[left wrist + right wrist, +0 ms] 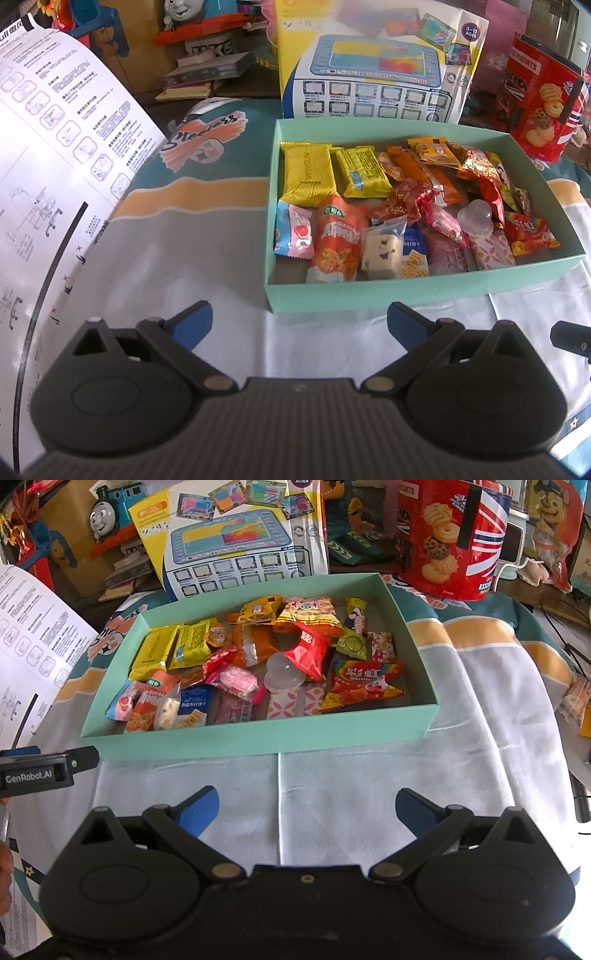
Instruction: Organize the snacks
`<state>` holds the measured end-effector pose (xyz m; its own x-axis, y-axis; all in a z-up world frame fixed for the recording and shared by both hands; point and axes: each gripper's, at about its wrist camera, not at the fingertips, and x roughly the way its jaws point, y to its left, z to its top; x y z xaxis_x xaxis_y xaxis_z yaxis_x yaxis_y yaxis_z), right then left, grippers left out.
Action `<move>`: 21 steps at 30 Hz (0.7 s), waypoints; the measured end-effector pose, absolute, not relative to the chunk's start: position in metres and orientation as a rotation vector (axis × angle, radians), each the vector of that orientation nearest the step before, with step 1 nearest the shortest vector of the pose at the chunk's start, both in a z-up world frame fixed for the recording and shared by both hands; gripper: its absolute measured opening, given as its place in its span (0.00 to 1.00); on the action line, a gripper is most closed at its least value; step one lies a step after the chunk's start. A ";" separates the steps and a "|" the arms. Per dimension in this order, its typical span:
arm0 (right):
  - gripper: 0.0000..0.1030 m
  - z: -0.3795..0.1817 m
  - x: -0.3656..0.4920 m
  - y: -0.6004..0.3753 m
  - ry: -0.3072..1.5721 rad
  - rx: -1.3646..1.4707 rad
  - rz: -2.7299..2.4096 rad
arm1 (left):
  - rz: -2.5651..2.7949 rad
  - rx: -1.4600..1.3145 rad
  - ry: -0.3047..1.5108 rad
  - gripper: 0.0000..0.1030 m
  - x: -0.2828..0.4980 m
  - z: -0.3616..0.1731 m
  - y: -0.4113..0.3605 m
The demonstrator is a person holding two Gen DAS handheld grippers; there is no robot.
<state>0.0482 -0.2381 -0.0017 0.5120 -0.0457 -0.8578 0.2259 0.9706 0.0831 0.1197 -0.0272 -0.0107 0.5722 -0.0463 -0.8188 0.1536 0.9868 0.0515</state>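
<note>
Mint-green snack box [424, 291] sits on the cloth-covered bench [207, 258], ahead of and slightly right of the left gripper [297, 323], whose blue-tipped fingers are spread wide with nothing between them, hovering short of the box's near wall. Right gripper [306, 808] likewise spread and empty, the box [258, 738] lying ahead and a little left of it, bare pale cloth [369, 794] between. Box holds a jumble of wrapped snacks: two yellow biscuit packs [308, 173] side by side at its far left corner, an orange-red cracker pack [336, 240] near the front wall, a clear jelly cup [282, 674] around the middle, a rainbow Skittles bag [364, 686] toward the right end. One loose orange wrapper [578, 701] lies on the bench near its right edge, well apart from the box. Behind the box: a toy tablet carton [376, 66] standing upright, a red biscuit tin [450, 535] to its right, a Thomas engine toy [107, 513] at the far left. A printed instruction sheet [55, 147] rises along the left edge. The left gripper's body [37, 771] shows at the left of the right wrist view, just beside the box's near left corner.
</note>
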 end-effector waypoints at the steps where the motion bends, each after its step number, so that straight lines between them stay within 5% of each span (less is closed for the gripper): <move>1: 1.00 -0.001 0.049 -0.238 1.022 0.196 -0.165 | -0.117 0.123 0.955 1.00 0.120 -0.010 -0.027; 21: 1.00 0.006 0.057 -0.238 1.013 0.183 -0.156 | -0.115 0.140 0.934 1.00 0.123 -0.002 -0.026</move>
